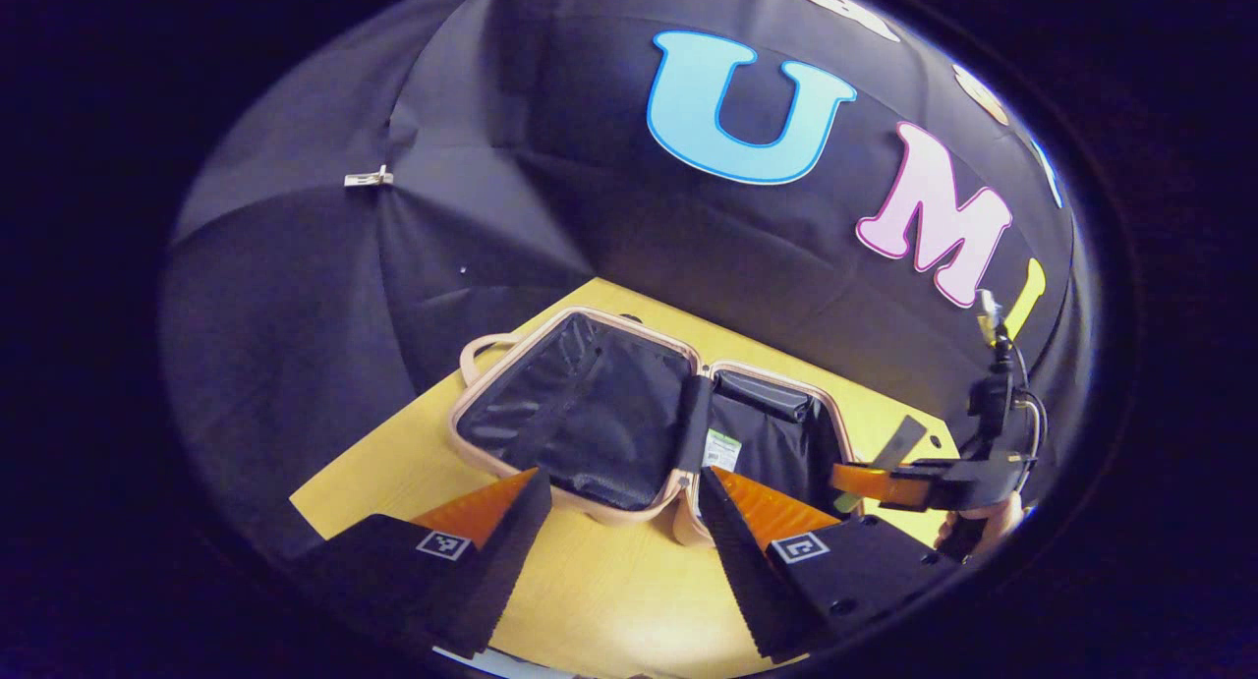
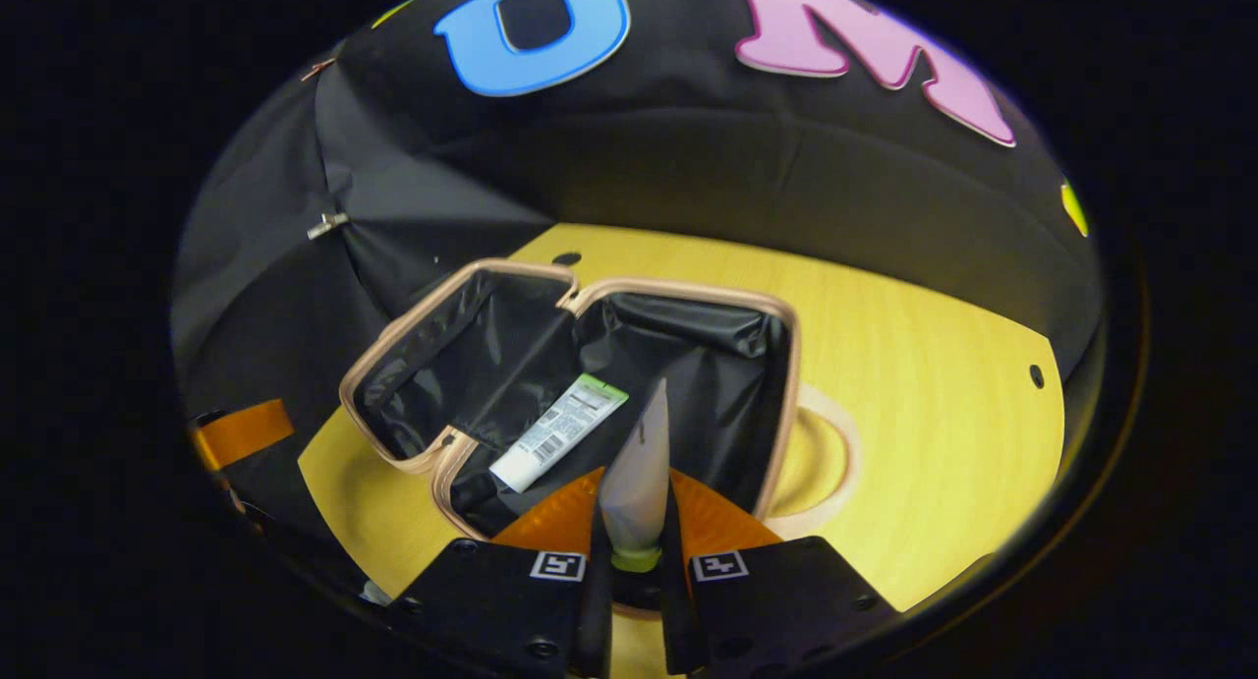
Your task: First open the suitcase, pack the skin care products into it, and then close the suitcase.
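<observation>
Right gripper (image 2: 634,522) jaws clamp tube (image 2: 637,482) above open suitcase (image 2: 786,365) rim; left gripper (image 1: 619,522) jaws wide, empty.

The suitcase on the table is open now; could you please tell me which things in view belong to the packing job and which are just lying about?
Part of the job:
- open suitcase
- white tube lying inside it
- grey tube gripped by the right gripper
- left gripper, open

Just there:
- yellow table
- metal clip on the cloth wall

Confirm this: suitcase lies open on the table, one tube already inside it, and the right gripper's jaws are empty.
Not quite. The right gripper holds a second tube between its jaws, over the open suitcase, per the right gripper view. One tube already lies inside.
</observation>
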`<state>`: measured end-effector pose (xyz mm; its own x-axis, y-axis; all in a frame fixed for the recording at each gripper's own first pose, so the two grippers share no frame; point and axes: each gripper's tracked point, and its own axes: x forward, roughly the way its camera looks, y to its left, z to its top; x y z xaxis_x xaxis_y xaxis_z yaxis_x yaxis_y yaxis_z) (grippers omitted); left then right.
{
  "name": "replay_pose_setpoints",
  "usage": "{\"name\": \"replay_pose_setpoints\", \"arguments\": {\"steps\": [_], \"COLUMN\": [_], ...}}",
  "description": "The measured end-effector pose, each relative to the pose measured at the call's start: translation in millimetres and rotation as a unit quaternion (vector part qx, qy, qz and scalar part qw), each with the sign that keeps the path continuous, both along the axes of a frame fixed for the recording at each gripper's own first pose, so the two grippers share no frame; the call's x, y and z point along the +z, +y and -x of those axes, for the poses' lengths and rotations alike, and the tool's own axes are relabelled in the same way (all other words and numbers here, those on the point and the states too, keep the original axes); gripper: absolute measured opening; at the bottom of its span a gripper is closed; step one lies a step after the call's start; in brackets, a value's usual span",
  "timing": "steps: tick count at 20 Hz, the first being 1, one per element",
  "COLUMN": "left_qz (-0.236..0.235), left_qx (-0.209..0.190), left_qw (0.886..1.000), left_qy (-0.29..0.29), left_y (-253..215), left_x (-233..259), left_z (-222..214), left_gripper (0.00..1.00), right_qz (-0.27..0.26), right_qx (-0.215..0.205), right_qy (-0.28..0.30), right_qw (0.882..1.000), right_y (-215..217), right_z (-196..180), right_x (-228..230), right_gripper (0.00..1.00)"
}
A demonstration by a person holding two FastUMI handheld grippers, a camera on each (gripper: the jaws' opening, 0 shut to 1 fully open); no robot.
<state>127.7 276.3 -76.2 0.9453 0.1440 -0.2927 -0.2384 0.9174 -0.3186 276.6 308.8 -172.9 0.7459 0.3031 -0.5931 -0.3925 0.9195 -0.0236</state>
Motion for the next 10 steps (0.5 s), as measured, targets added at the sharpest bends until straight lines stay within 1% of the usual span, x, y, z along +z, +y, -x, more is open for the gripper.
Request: {"name": "replay_pose_setpoints", "arguments": {"steps": [1, 3, 4, 5, 7, 9, 10], "left_qz": [0.005, 0.014, 0.016, 0.016, 0.014, 0.007, 0.005], "left_qx": [0.003, 0.01, 0.012, 0.011, 0.009, 0.013, 0.015], "left_qw": [1.0, 1.0, 1.0, 1.0, 1.0, 1.0, 0.999], "left_qy": [-0.003, -0.002, -0.001, 0.002, 0.014, 0.024, 0.028], "left_y": [4, 10, 12, 14, 16, 23, 28], "left_x": [-3, -13, -16, -20, -30, -39, -42], "left_z": [11, 32, 39, 46, 57, 63, 65], "left_gripper": [0.95, 0.95, 0.95, 0.95, 0.95, 0.95, 0.95], "right_qz": [0.005, 0.0, 0.001, 0.0, 0.001, 0.001, 0.005], "right_qx": [-0.003, -0.032, -0.04, -0.047, -0.077, -0.101, -0.108], "right_qy": [0.022, 0.059, 0.066, 0.072, 0.099, 0.12, 0.117], "right_qw": [1.0, 0.998, 0.997, 0.996, 0.992, 0.988, 0.987], "right_y": [6, 16, 18, 19, 17, 15, 13], "right_z": [-3, -13, -19, -24, -31, -35, -37], "right_x": [-15, -38, -43, -48, -59, -66, -66], "right_gripper": [0.24, 0.24, 0.25, 0.17, 0.31, 0.17, 0.27]}}
